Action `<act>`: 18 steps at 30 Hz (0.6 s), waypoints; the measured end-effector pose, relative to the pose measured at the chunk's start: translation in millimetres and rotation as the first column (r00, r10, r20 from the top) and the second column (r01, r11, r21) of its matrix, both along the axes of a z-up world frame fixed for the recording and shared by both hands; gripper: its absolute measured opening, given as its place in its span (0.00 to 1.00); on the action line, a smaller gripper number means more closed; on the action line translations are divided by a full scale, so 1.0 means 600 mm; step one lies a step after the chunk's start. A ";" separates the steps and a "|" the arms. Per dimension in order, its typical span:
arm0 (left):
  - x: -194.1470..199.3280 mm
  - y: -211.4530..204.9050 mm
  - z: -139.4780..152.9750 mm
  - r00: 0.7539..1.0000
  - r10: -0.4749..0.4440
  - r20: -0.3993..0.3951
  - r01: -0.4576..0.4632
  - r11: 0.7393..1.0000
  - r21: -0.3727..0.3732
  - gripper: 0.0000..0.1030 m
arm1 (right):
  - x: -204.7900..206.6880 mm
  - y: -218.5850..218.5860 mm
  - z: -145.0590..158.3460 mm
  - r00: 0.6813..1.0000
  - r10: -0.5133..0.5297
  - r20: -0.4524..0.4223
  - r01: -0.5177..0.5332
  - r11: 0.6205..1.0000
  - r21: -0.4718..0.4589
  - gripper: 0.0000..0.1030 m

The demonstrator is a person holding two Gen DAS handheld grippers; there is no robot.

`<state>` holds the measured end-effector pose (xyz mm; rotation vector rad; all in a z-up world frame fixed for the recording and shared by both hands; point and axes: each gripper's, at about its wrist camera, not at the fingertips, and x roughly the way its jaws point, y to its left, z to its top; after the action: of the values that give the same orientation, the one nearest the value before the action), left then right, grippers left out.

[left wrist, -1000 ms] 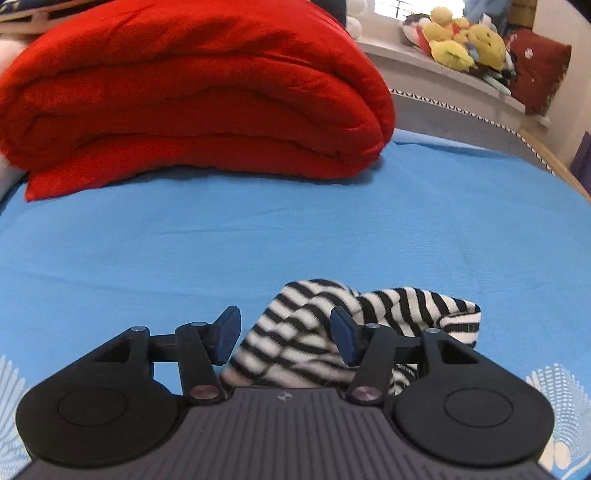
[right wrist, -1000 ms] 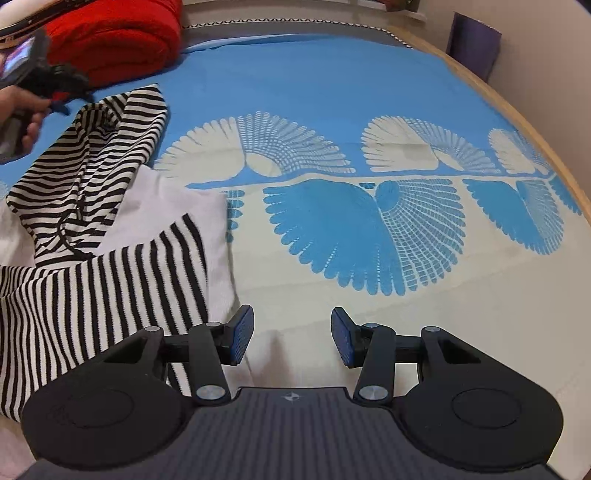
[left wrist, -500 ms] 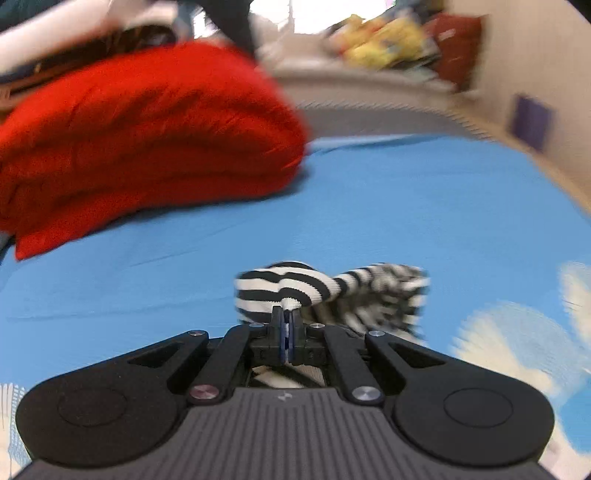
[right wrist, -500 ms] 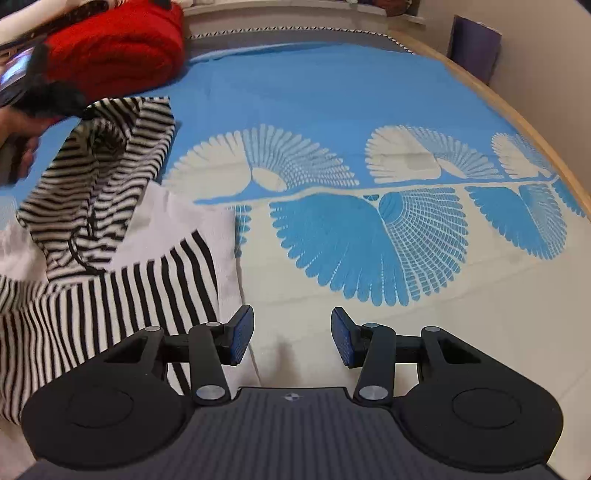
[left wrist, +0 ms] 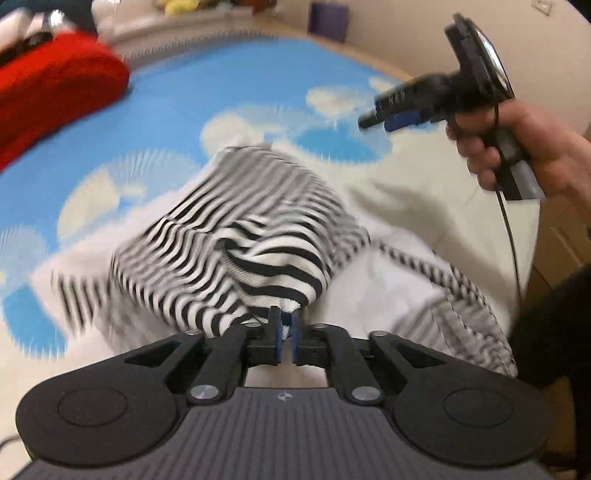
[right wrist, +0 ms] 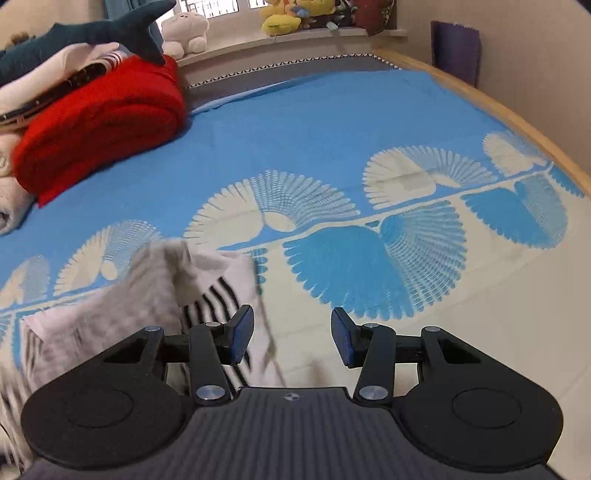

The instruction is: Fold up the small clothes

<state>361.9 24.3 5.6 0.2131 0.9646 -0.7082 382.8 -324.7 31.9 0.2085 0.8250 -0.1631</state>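
Observation:
A black-and-white striped garment (left wrist: pixel 236 243) with white panels lies on the blue and cream bedspread (left wrist: pixel 221 85). My left gripper (left wrist: pixel 284 334) is shut on a striped sleeve end of it and holds that part up over the body of the garment; the view is blurred. My right gripper (right wrist: pixel 291 336) is open and empty, low over the bedspread, with the garment's edge (right wrist: pixel 147 295) just left of its left finger. The right gripper also shows in the left wrist view (left wrist: pixel 439 99), held in a hand at the upper right, above the bedspread.
A folded red blanket (right wrist: pixel 99 122) lies at the far left of the bed, with a plush shark (right wrist: pixel 92 33) and pale bedding on it. Soft toys (right wrist: pixel 291 16) sit on the window ledge. A wooden bed edge (right wrist: pixel 509 110) runs along the right.
My left gripper, shut on the sleeve end, has swung right and carried it over the garment's body. The right gripper has stayed open and shifted slightly; the garment beside it has bunched.

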 end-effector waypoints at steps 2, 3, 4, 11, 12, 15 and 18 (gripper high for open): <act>0.013 0.037 0.011 0.995 0.087 -0.043 -0.092 0.989 -0.118 0.27 | -0.002 0.002 -0.006 1.000 0.018 -0.011 -0.017 0.998 0.064 0.47; 0.020 0.055 0.013 0.986 0.161 -0.049 -0.167 0.968 -0.188 0.41 | -0.002 0.003 -0.011 0.999 0.028 -0.024 -0.026 0.995 0.099 0.47; 0.032 0.075 0.009 0.966 0.245 -0.081 -0.257 0.933 -0.250 0.43 | -0.001 0.004 -0.018 0.998 0.036 -0.042 -0.030 0.990 0.138 0.47; 0.141 0.124 -0.125 0.659 0.608 -0.443 -0.720 0.680 -0.137 0.44 | 0.022 0.045 -0.083 0.973 0.109 -0.205 -0.057 0.968 0.243 0.47; 0.145 0.118 -0.141 0.635 0.603 -0.483 -0.731 0.671 -0.123 0.44 | 0.026 0.054 -0.093 0.966 0.120 -0.228 -0.063 0.968 0.244 0.47; 0.162 0.107 -0.179 0.581 0.617 -0.530 -0.754 0.654 -0.065 0.44 | 0.036 0.079 -0.122 0.946 0.154 -0.286 -0.082 0.965 0.248 0.47; 0.159 0.100 -0.197 0.574 0.636 -0.515 -0.751 0.660 -0.022 0.15 | 0.039 0.103 -0.137 0.929 0.207 -0.307 -0.134 0.961 0.243 0.37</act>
<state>457.5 84.4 -112.5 -0.5860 1.2952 -0.1021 406.2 -263.1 -50.5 0.3196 1.1929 0.0617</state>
